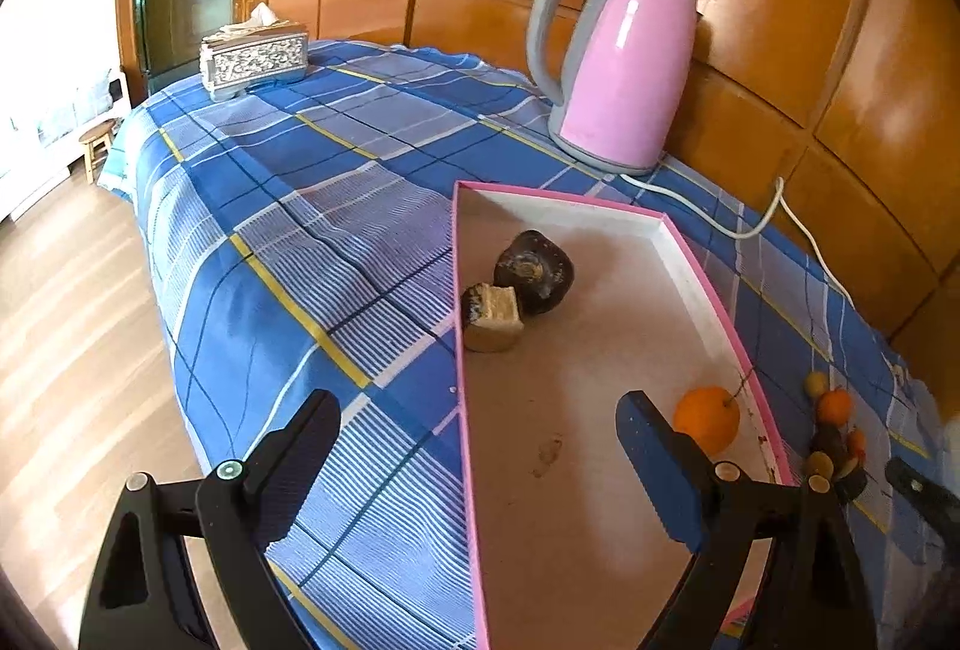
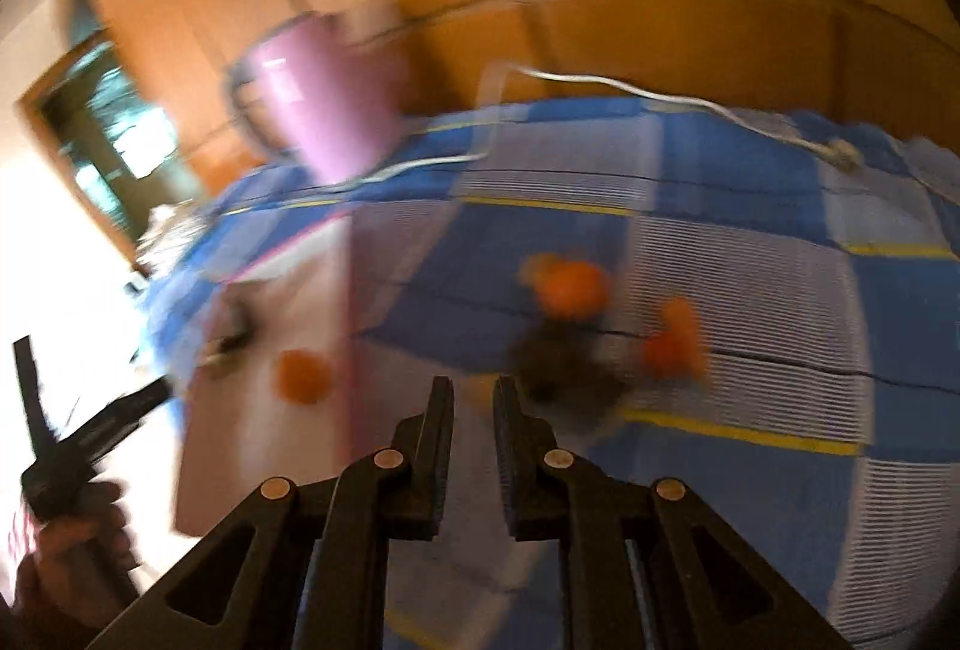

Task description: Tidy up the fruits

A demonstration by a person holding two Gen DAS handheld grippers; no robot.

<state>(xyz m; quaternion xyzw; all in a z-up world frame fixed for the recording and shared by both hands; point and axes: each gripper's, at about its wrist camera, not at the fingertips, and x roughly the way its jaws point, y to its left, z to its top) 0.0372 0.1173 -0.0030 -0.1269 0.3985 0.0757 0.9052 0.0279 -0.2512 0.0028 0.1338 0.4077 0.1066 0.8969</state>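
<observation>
Fruit on the bench looked small, light, bruisable; I'd pinch mid-body, right jaws closed empty, left jaws wide open.

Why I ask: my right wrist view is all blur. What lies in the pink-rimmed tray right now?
Observer: Three things lie in the tray: a dark round fruit, a pale cut chunk right beside it, and an orange fruit near the right rim.
Operator: Is the left gripper holding anything?
Observer: No. The left gripper is wide open with nothing between its fingers, above the tray's near end.
</observation>
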